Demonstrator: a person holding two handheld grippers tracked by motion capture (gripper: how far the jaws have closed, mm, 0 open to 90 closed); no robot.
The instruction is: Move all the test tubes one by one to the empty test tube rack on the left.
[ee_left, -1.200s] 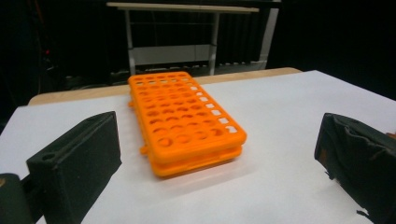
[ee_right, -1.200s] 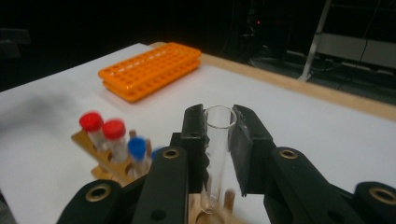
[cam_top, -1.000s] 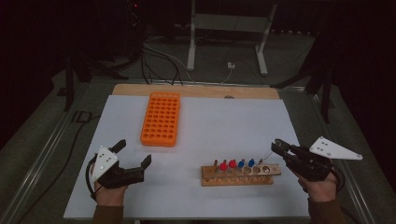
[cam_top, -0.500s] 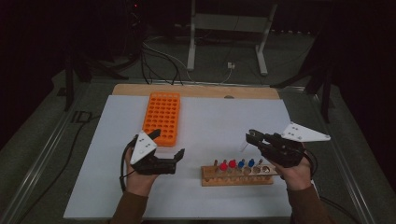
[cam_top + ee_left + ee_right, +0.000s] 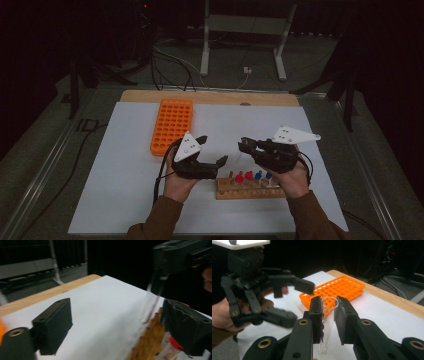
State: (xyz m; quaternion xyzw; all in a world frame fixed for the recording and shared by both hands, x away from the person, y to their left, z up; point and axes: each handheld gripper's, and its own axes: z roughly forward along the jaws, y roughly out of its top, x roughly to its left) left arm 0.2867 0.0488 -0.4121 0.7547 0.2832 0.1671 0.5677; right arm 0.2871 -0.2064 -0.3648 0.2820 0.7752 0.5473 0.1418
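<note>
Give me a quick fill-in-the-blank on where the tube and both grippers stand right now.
1. The right gripper is shut on a clear, empty glass ____.
2. The plastic rack with many holes is coloured ____.
3. The left gripper has its jaws ____, with nothing between them.
4. The capped tubes stand in a ____ block.

Missing words: tube; orange; open; wooden

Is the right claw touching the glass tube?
Touching: in the right gripper view, the right claw has both jaws pressed against the glass tube.
</note>
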